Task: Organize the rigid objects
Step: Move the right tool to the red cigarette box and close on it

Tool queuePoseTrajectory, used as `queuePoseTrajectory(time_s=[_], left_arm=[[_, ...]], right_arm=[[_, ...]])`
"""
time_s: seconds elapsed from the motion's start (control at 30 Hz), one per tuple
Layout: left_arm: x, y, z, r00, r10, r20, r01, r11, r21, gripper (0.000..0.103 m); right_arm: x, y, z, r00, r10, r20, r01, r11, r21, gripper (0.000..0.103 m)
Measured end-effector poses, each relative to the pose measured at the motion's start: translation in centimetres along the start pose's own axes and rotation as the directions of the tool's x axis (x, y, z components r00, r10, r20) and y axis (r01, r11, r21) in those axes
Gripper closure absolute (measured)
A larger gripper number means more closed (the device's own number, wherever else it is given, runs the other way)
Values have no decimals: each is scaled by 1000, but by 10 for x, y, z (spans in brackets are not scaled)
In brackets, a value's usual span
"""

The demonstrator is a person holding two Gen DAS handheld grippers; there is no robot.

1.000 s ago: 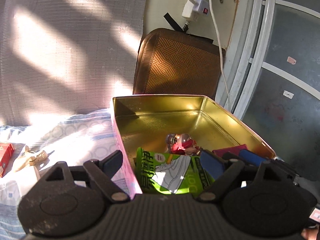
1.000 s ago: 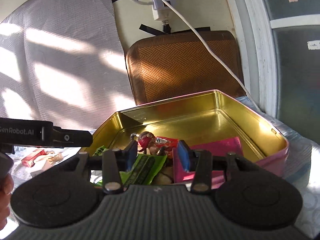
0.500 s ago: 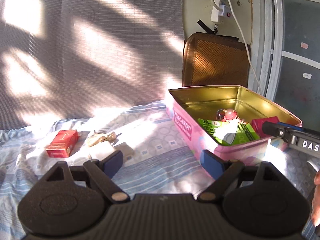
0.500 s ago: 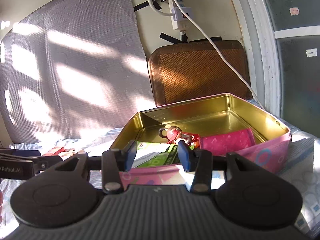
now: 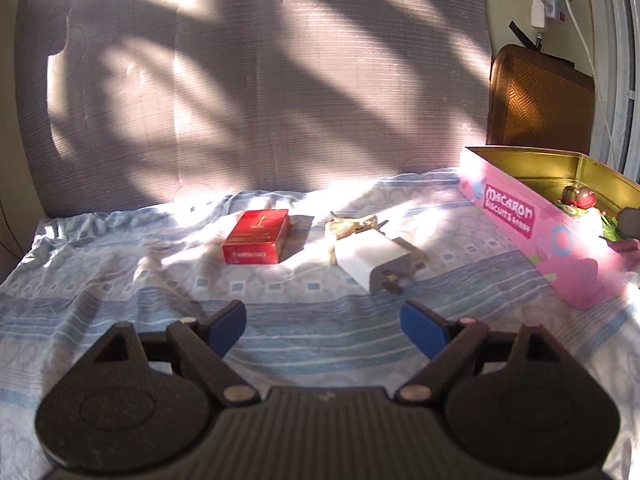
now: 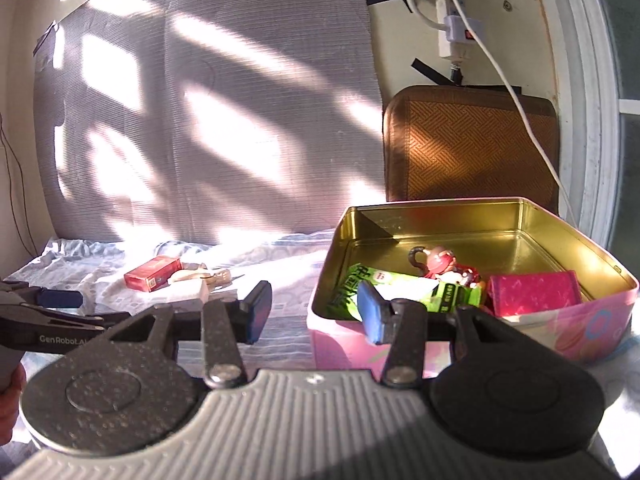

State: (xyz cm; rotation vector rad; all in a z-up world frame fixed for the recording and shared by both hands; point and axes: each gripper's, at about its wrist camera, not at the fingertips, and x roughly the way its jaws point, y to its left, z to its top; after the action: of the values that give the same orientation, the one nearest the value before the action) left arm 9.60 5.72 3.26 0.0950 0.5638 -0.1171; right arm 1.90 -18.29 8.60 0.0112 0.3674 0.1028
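Observation:
My left gripper (image 5: 324, 324) is open and empty above the blue sheet. Ahead of it lie a red box (image 5: 258, 236), a white charger plug (image 5: 374, 260) and a small tan trinket (image 5: 352, 226). The pink macaron tin (image 5: 516, 216) stands at the right. My right gripper (image 6: 314, 312) is open with nothing between its pads, just before the tin's (image 6: 440, 202) near left corner. Inside the tin are a green packet (image 6: 400, 288), a red toy figure (image 6: 444, 262) and a magenta box (image 6: 536, 294). The left gripper (image 6: 60, 300) shows at the far left, near the red box (image 6: 154, 274).
A grey ribbed mat (image 5: 260, 80) stands upright behind the bed. A brown woven cushion (image 6: 472, 144) leans on the wall behind the tin. A power strip (image 6: 452, 28) with a white cable hangs above it. A window frame (image 6: 588, 100) runs along the right.
My left gripper swung left, away from the tin, and now faces the red box and charger. My right gripper drew back out of the tin and shifted left.

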Motion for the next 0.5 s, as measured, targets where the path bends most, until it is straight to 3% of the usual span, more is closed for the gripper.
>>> queuePoseTrajectory(time_s=[0.1, 0.2, 0.37, 0.5], left_arm=[[10, 36, -6, 997, 78, -14, -78, 996, -47, 16], [18, 79, -13, 985, 167, -33, -171, 974, -147, 16], [19, 135, -18, 981, 188, -58, -195, 903, -383, 17], [8, 150, -17, 967, 254, -30, -243, 874, -420, 16]], right_arm=[[11, 19, 3, 999, 44, -20, -44, 998, -42, 53], [30, 43, 9, 991, 116, -61, -120, 990, -72, 53], [75, 103, 22, 966, 227, -123, -242, 962, -127, 52], [128, 154, 31, 948, 280, -154, -294, 953, -76, 33]])
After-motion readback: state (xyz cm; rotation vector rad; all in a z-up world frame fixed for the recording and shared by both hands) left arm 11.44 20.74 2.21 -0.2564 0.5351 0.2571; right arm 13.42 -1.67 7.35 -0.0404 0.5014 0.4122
